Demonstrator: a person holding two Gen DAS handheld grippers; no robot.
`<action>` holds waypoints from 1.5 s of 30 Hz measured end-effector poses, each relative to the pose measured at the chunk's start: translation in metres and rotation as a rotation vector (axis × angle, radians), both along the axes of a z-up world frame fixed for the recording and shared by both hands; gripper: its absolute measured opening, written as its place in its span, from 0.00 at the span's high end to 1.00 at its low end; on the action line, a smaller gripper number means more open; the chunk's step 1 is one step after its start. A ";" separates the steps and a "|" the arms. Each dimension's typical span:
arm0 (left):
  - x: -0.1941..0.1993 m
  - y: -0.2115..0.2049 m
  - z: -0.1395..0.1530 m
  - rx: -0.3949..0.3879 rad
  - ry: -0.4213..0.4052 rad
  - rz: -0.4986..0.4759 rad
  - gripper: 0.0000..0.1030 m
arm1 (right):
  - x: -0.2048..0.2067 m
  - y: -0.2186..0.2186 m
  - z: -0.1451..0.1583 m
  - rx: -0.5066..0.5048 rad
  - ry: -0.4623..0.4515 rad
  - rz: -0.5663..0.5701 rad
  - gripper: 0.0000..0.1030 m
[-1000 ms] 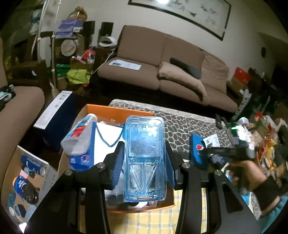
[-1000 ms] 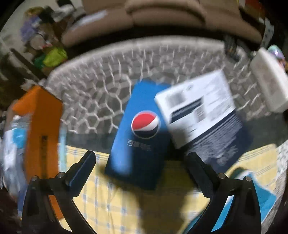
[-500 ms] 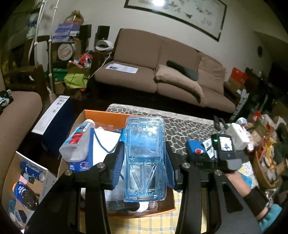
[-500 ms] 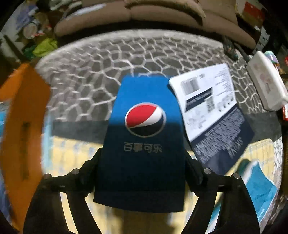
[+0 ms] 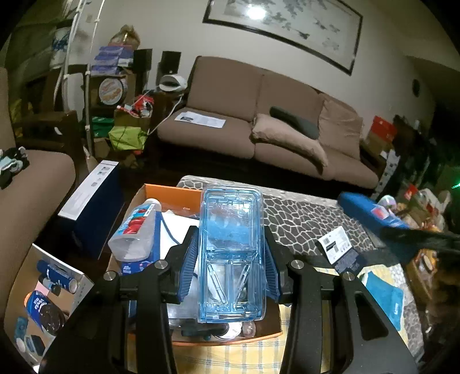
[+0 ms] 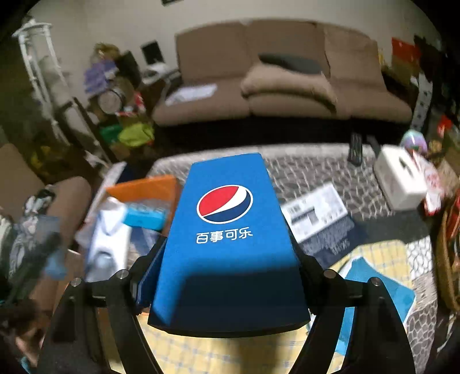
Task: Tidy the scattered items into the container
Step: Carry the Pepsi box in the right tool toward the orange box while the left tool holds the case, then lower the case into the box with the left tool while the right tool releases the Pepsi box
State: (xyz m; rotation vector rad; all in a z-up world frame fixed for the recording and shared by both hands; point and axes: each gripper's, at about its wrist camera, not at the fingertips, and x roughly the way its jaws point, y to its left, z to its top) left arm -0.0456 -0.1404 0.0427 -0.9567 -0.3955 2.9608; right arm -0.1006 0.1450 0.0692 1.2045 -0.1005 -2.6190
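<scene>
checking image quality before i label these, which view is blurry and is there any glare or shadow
Left wrist view: sharp overall; white glare on the glass of the framed wall painting, and the clear blue plastic box catches reflections. Right wrist view: the surroundings are smeared, the orange cardboard container most, while the blue Pepsi box reads crisply, its near end in shadow. Both views bend straight edges, fisheye style.

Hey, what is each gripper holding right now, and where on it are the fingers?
Left gripper: clear blue plastic box, clamped on its long sides. Right gripper: blue Pepsi box, gripped on its side edges near the close end.
</scene>
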 end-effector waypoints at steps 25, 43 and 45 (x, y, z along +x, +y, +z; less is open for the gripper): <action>-0.032 -0.139 -0.032 0.430 -0.151 0.117 0.62 | -0.062 -0.197 -0.112 -0.204 -0.162 0.137 0.22; -0.066 -0.072 -0.070 0.157 -0.399 0.029 0.62 | -0.019 -0.114 -0.074 0.152 -0.030 0.222 0.03; -0.068 -0.067 -0.078 0.116 -0.446 0.050 0.62 | -0.018 -0.078 -0.069 0.173 -0.018 0.163 0.03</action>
